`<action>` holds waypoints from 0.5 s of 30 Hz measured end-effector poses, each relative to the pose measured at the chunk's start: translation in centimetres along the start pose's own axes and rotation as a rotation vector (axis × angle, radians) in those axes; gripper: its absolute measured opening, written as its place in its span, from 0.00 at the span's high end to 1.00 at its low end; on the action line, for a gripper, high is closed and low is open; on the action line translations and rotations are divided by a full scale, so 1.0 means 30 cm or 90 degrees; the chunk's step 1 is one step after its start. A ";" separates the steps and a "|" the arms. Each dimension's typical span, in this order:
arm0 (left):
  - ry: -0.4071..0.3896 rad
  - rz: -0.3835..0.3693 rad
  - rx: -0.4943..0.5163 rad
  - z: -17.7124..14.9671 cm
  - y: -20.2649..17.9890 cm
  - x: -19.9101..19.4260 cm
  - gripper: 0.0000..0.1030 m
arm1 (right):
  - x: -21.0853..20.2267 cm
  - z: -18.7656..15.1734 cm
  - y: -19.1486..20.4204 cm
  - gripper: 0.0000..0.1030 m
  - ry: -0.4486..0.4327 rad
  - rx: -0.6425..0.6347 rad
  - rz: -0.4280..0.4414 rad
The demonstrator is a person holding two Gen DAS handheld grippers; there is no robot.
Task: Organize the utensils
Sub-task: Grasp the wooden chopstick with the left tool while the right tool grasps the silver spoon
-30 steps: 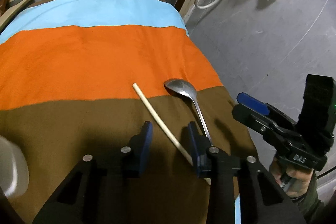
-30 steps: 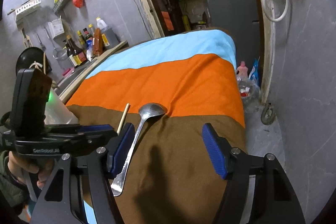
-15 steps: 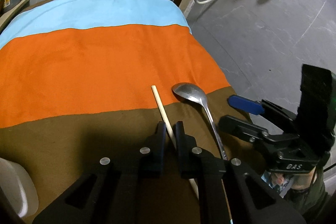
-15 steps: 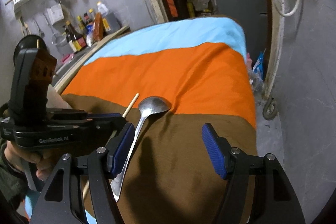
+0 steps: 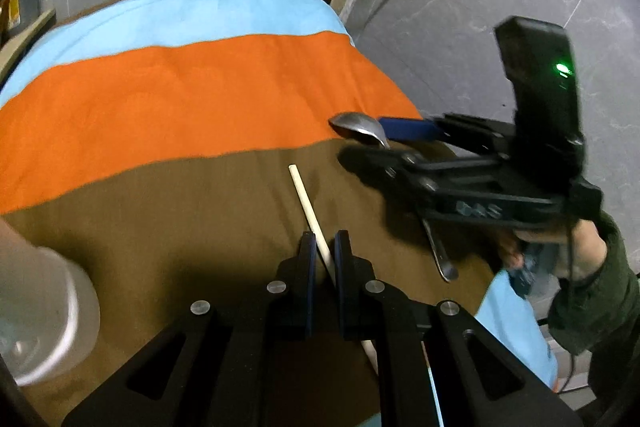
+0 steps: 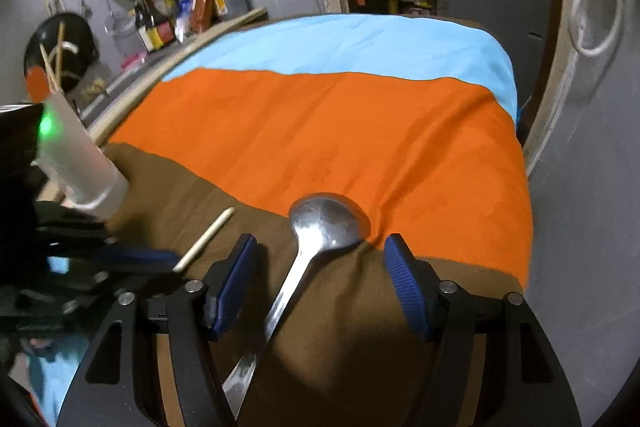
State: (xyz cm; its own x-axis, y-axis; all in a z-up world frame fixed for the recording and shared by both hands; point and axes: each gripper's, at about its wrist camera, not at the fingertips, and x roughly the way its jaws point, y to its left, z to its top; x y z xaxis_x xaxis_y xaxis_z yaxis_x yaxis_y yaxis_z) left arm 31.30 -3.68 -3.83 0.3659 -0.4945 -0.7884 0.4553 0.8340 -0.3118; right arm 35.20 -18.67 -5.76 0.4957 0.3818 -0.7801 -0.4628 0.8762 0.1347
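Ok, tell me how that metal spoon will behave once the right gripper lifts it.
The spoon looks rigid and polished, so it may slip. The right gripper, its jaws closing, straddles the neck near the bowl; the long handle could tilt it down.

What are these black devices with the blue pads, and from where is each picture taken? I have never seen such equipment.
There is no robot here. A person holds one hand-operated gripper in each hand, and a fisheye camera on each gripper looks forward along its two fingers.

The left wrist view shows the left gripper, its jaws shut on a pale chopstick. On the right of that view is the right gripper, held by the person's hand.

The right wrist view shows the right gripper's jaws either side of a metal spoon, closing but not yet touching it.

Both utensils lie on a striped cloth of blue, orange and brown. A white container on the left already holds chopsticks.
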 end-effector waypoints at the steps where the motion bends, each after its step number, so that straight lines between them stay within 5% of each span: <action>1: 0.005 -0.006 -0.007 0.004 0.002 0.001 0.93 | 0.008 0.007 -0.001 0.47 0.004 -0.002 -0.004; 7: 0.052 0.004 0.010 0.036 -0.022 0.025 0.91 | 0.033 0.041 -0.005 0.53 0.029 0.004 -0.013; 10: 0.078 0.015 0.030 0.052 -0.043 0.038 0.90 | 0.033 0.049 -0.021 0.64 0.039 0.022 -0.012; 13: 0.083 0.016 0.025 0.057 -0.043 0.042 0.91 | 0.025 0.049 -0.040 0.89 0.038 0.058 -0.009; 15: 0.067 0.012 0.017 0.050 -0.039 0.040 0.91 | 0.022 0.045 -0.054 0.92 0.032 0.085 0.007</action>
State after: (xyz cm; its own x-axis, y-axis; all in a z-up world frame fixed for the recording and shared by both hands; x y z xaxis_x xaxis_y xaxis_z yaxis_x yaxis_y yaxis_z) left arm 32.43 -5.62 -3.62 0.2880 -0.4486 -0.8460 0.4706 0.8357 -0.2830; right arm 37.27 -19.43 -5.68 0.4521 0.3799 -0.8070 -0.3644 0.9045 0.2216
